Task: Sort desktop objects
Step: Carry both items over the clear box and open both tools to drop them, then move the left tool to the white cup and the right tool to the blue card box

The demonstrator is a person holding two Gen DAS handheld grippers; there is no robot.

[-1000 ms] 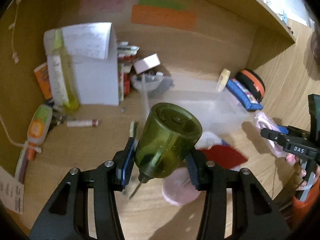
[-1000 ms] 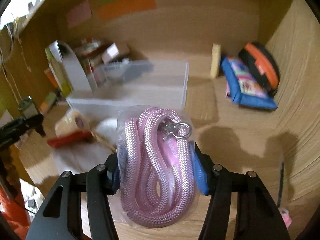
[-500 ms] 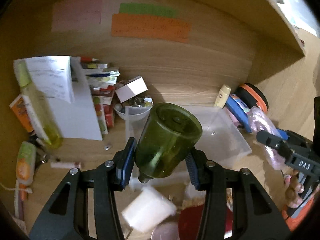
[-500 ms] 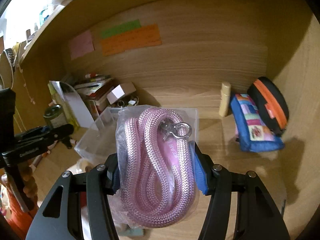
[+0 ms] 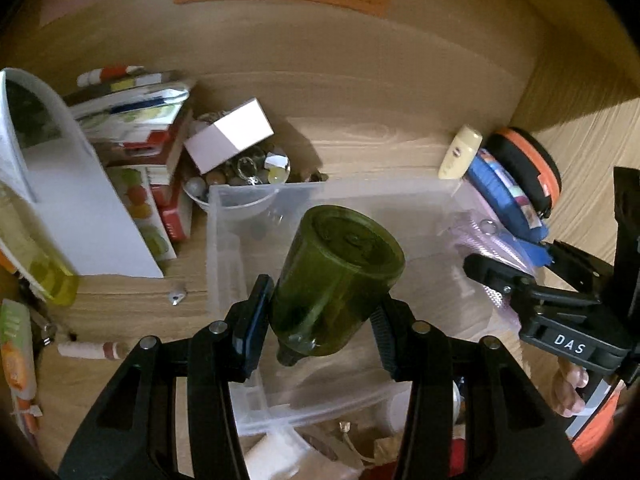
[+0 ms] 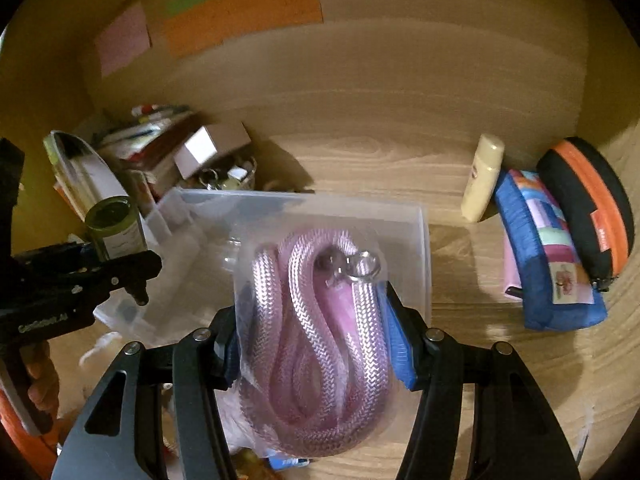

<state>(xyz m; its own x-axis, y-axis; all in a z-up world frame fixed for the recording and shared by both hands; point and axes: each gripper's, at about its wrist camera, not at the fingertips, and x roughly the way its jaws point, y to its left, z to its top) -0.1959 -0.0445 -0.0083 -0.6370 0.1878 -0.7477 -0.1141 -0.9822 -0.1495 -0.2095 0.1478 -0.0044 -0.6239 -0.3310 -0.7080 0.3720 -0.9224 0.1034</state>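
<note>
Over a cluttered wooden desk [image 5: 360,140], my left tool [image 5: 320,320] grips a dark green translucent cylindrical bottle [image 5: 338,280], base toward the camera and dark neck pointing back at me, above a clear plastic storage bin [image 5: 224,248]. My right tool [image 6: 312,332] is clamped on a coil of pink braided rope with a metal clasp, sealed in a clear plastic bag [image 6: 320,340], over the same bin's right half.

Only the left wrist view shows a white bowl of small trinkets [image 5: 240,184] with a white cardboard box [image 5: 230,134] perched on it, a yellow-green bottle [image 5: 36,256] at the left edge, and a small tube [image 5: 92,350] lying on the desk. It also catches my right tool from the side, marked "DAS", with fingers of a hand [image 5: 570,388] beneath it. The right wrist view alone shows the whole blue patchwork pouch [image 6: 548,248], the black-and-orange zip case [image 6: 588,208] beside it, the cream tube [image 6: 482,178] standing upright, and green, orange and pink paper notes [image 6: 240,12] on the back panel.

The bin's near edge is hidden behind both tools. The heap of things under the tools at the bottom of both views is cut off and too blurred to identify. The writing on the notes is unreadable.
</note>
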